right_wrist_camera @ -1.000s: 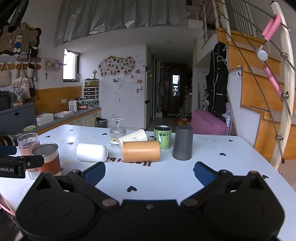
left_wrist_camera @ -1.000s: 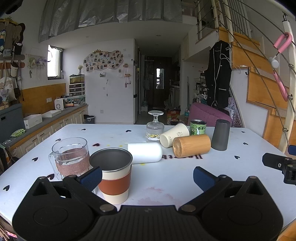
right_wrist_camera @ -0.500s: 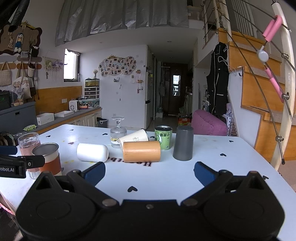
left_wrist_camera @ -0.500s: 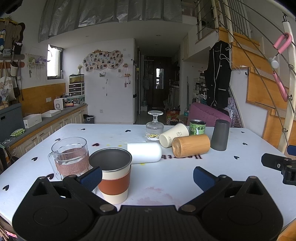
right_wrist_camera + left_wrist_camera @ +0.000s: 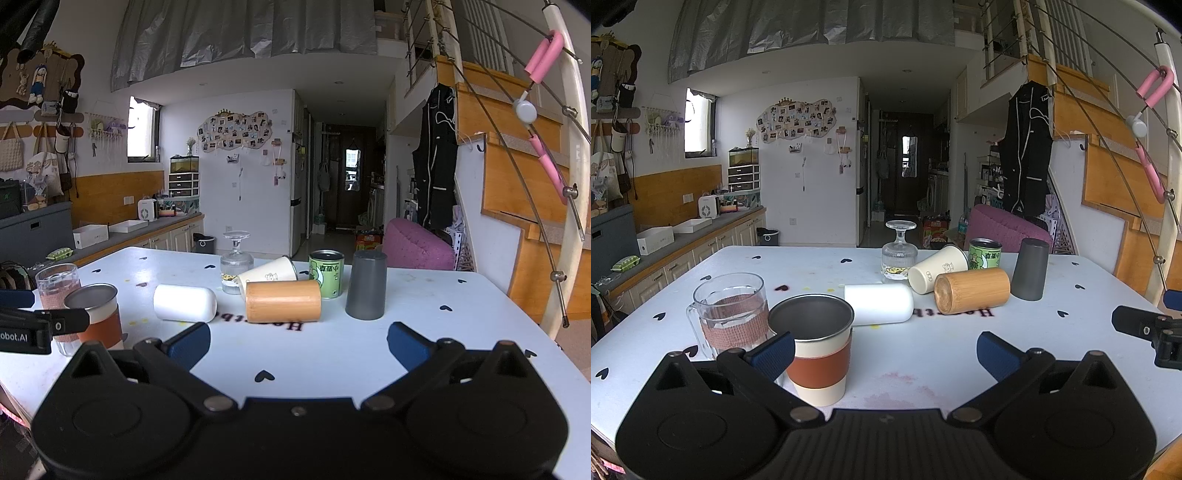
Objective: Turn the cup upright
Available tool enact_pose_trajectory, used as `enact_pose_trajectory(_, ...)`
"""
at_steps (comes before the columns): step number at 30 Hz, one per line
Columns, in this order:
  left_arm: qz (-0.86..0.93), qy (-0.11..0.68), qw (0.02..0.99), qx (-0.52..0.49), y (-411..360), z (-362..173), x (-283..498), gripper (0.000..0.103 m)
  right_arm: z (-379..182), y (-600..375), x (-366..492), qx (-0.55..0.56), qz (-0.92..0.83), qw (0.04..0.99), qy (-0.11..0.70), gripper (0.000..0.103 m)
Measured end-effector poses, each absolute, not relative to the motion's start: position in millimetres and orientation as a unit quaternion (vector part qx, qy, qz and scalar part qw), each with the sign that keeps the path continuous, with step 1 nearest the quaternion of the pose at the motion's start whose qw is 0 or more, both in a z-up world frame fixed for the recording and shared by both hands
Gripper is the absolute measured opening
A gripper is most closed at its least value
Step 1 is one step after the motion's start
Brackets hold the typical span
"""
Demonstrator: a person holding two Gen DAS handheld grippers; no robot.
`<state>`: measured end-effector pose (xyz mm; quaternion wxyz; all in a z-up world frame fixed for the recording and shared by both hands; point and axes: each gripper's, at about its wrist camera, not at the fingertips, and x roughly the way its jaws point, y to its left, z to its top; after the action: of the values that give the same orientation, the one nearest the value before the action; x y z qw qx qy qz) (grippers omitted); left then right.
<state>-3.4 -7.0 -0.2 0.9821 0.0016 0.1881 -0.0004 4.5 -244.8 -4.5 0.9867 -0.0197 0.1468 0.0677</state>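
Note:
Several cups stand or lie on the white table [image 5: 1071, 295]. A white cup [image 5: 879, 303] [image 5: 184, 303], a bamboo cup [image 5: 972, 290] [image 5: 283, 301] and a cream paper cup [image 5: 936, 268] [image 5: 266, 275] lie on their sides. A dark grey cup [image 5: 1030, 269] [image 5: 366, 285] and a stemmed glass [image 5: 899, 251] [image 5: 236, 262] stand upside down. My left gripper [image 5: 885, 350] is open and empty, just behind an upright steel cup with a brown sleeve [image 5: 817, 349] [image 5: 98, 314]. My right gripper [image 5: 298, 343] is open and empty, in front of the bamboo cup.
A glass mug with a woven band [image 5: 729, 314] [image 5: 59, 291] stands upright beside the steel cup. A green can [image 5: 984, 253] [image 5: 326, 272] stands behind the bamboo cup. A pink stool [image 5: 417, 249] and a staircase [image 5: 517, 177] lie beyond the table's far right.

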Motion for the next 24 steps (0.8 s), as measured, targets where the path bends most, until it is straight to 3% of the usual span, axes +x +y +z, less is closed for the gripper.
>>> enact_pose_trajectory(24,0.0,0.191,0.981,-0.003,-2.5,-2.8,-2.4,0.103,-6.8,-251.0,-1.8,-0.017,0.071,0.986,0.149,0.103)
